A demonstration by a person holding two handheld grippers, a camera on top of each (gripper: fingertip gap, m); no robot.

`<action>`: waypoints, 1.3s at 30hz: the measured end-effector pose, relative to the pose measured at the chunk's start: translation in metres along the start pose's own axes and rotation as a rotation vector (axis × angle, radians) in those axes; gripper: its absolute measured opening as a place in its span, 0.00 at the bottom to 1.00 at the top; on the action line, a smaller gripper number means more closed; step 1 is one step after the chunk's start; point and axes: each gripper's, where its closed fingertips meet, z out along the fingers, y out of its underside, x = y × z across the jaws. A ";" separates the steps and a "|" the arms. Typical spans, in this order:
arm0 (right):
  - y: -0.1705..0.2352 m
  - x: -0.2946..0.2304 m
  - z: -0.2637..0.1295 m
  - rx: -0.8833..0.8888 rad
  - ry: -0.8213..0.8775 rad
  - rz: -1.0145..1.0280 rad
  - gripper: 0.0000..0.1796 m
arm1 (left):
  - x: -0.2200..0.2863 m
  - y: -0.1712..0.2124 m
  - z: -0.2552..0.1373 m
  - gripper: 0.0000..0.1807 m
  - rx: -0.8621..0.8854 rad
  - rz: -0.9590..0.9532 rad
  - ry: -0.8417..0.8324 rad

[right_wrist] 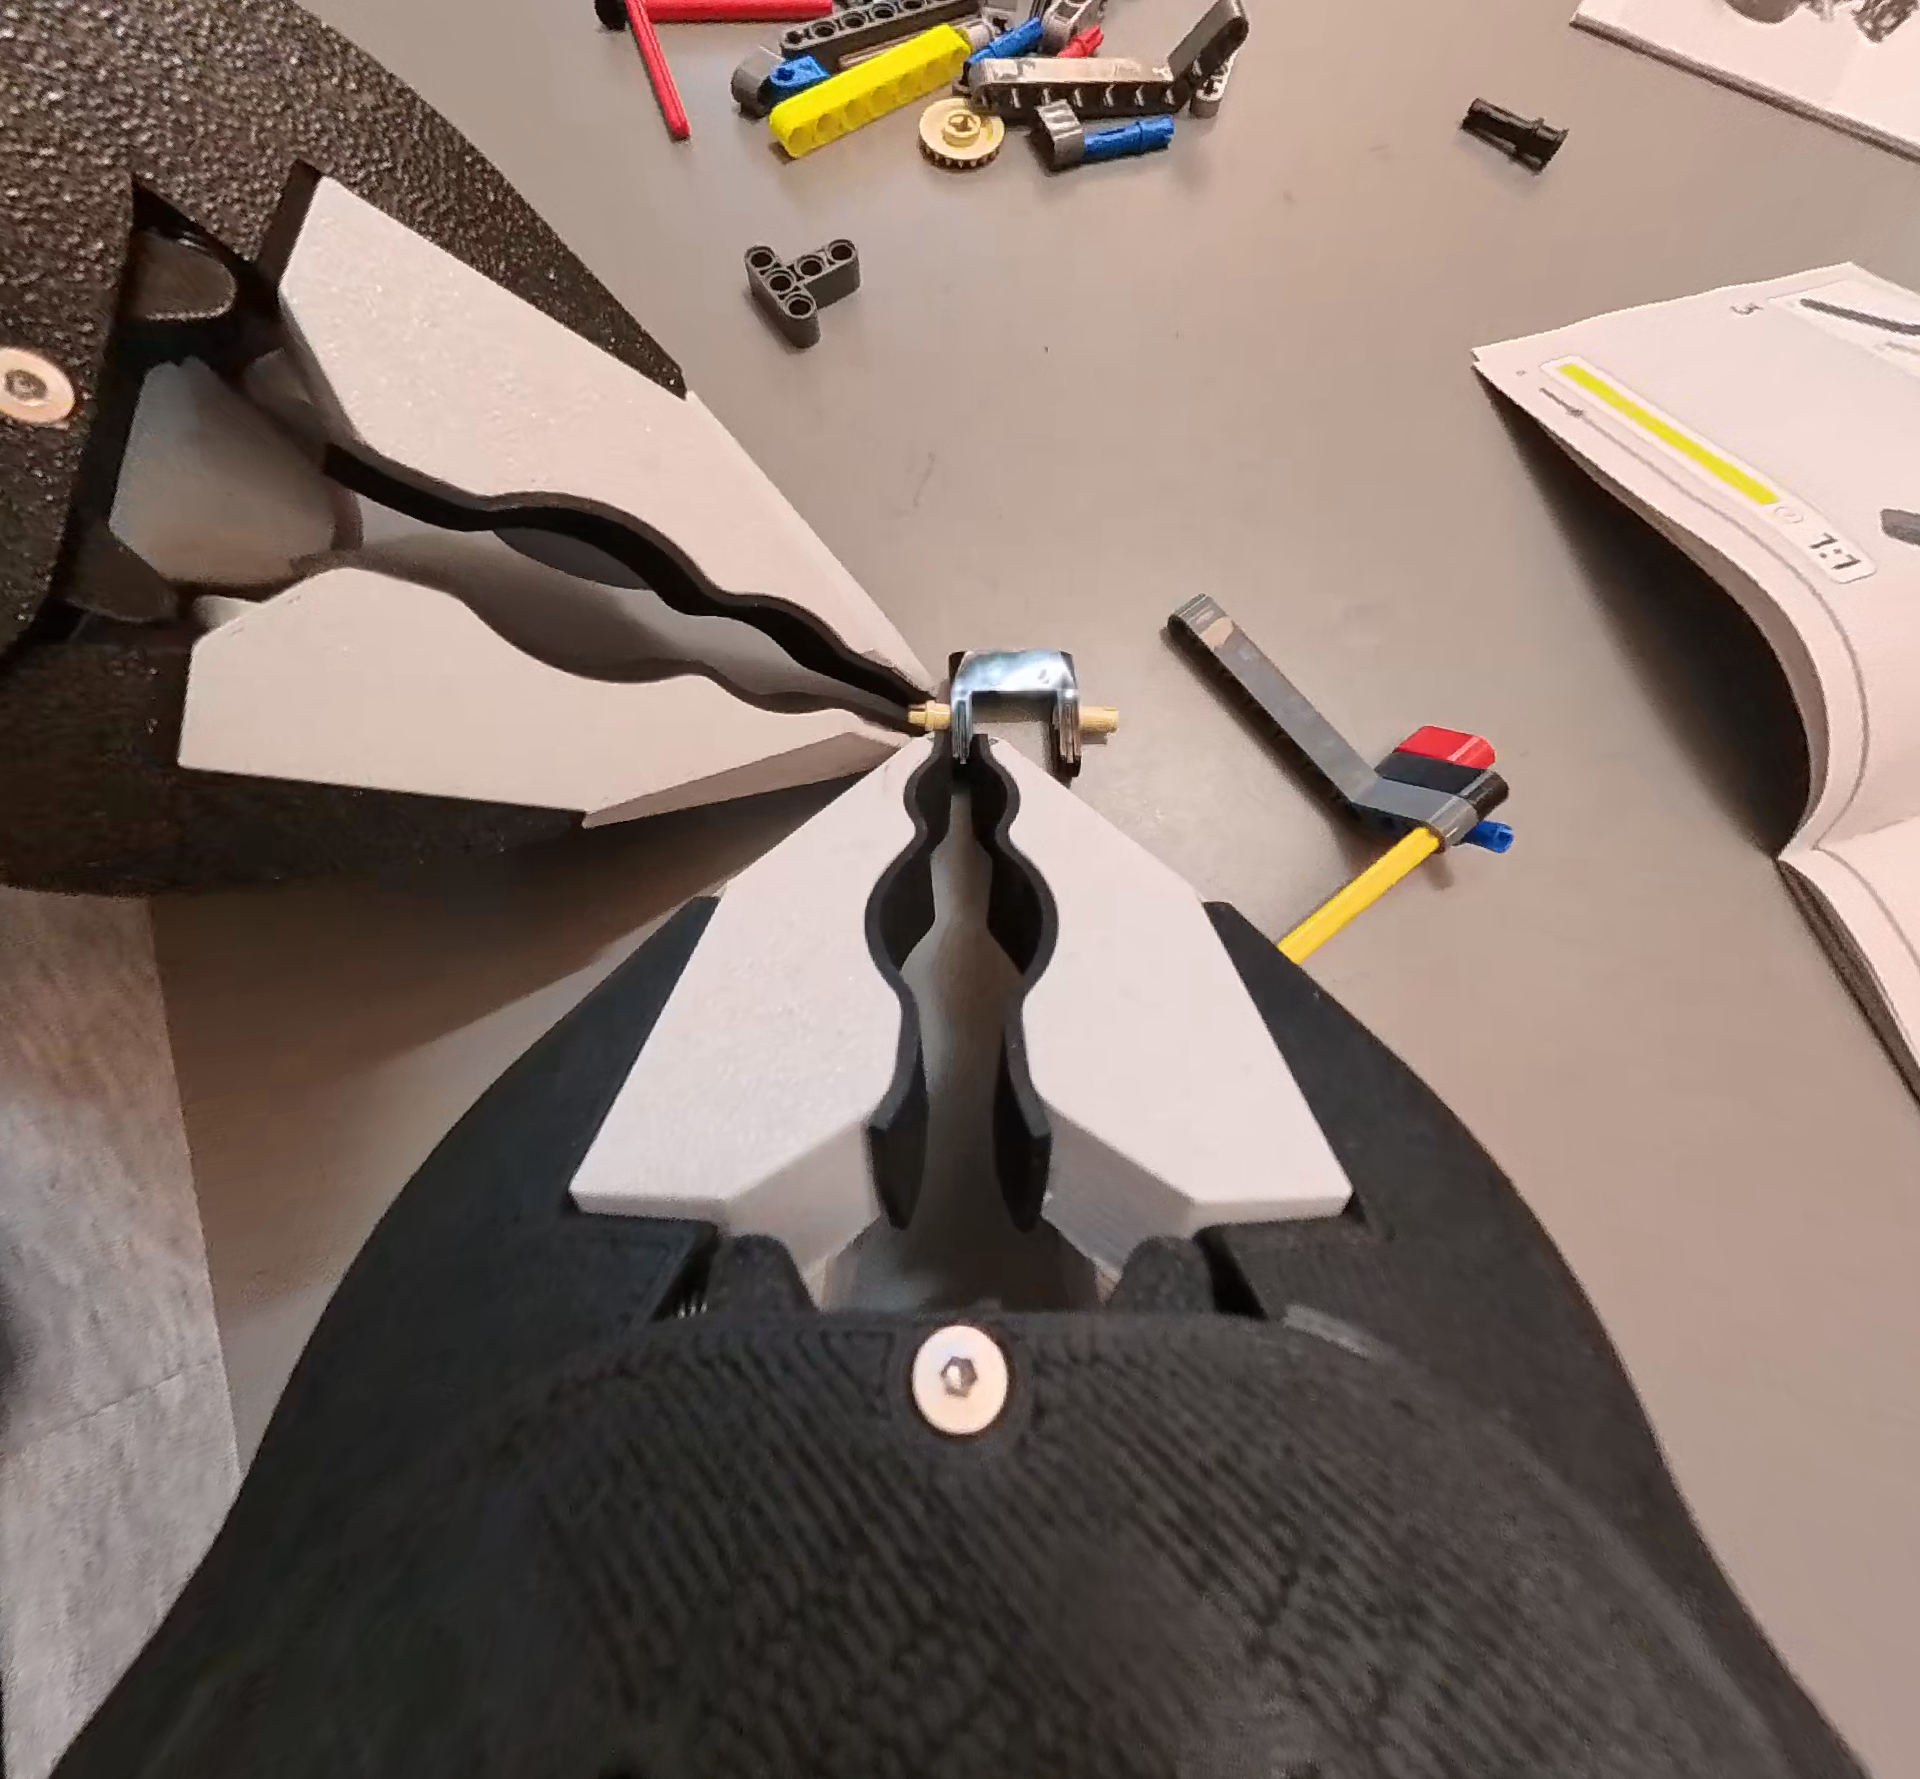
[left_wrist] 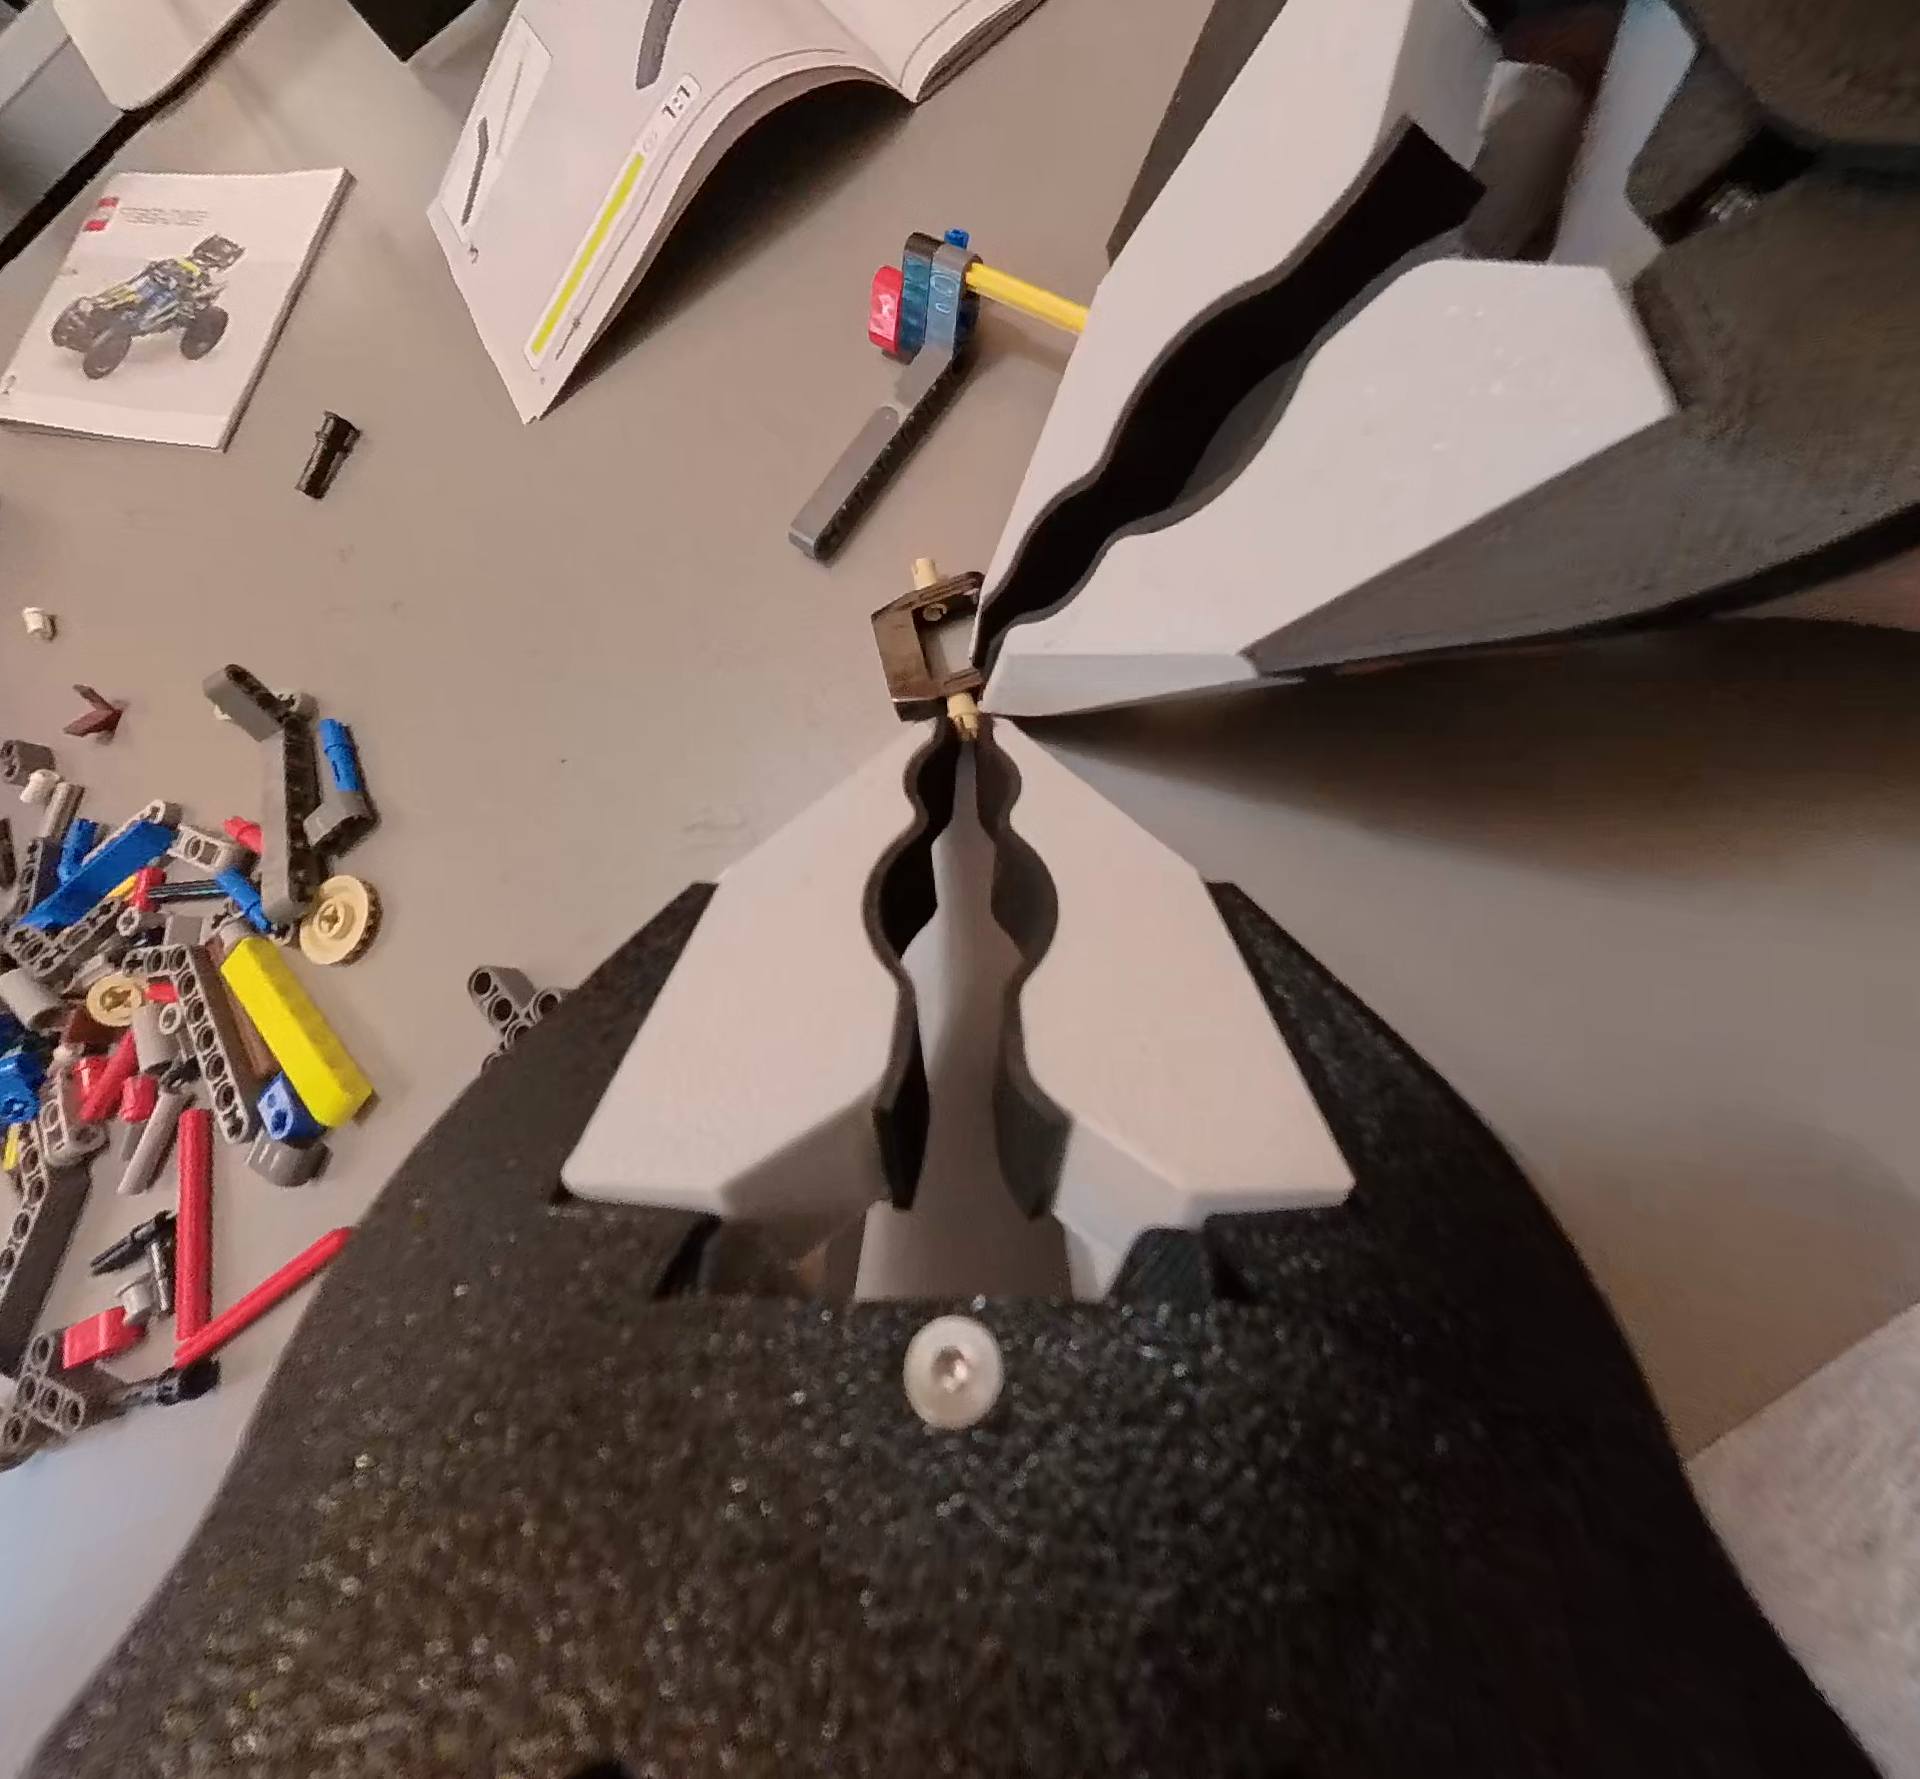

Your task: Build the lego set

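Claws (two) pinch one bracket, two pins.

Two hand-held grippers, two instruction booklets, one loose brick pile.

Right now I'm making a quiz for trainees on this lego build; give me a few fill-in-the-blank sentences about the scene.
1. The left gripper pinches the ____ pin.
2. The right gripper holds the black ____-shaped bracket.
3. The axle in the small assembly is coloured ____.
4. The open booklet lies on the ____.

Missing words: tan; U; yellow; table
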 end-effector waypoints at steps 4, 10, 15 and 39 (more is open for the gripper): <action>0.000 0.000 -0.001 0.003 -0.021 0.020 0.01 | 0.001 0.000 -0.001 0.01 0.009 -0.060 0.067; -0.001 -0.001 -0.002 0.012 -0.050 0.039 0.01 | 0.001 0.001 -0.002 0.01 0.031 0.100 0.033; 0.000 0.009 -0.002 0.005 0.033 0.032 0.01 | 0.002 0.003 -0.005 0.00 0.052 0.237 0.017; -0.015 -0.011 -0.016 0.133 -0.184 0.170 0.01 | 0.001 -0.017 -0.024 0.07 0.194 0.010 0.023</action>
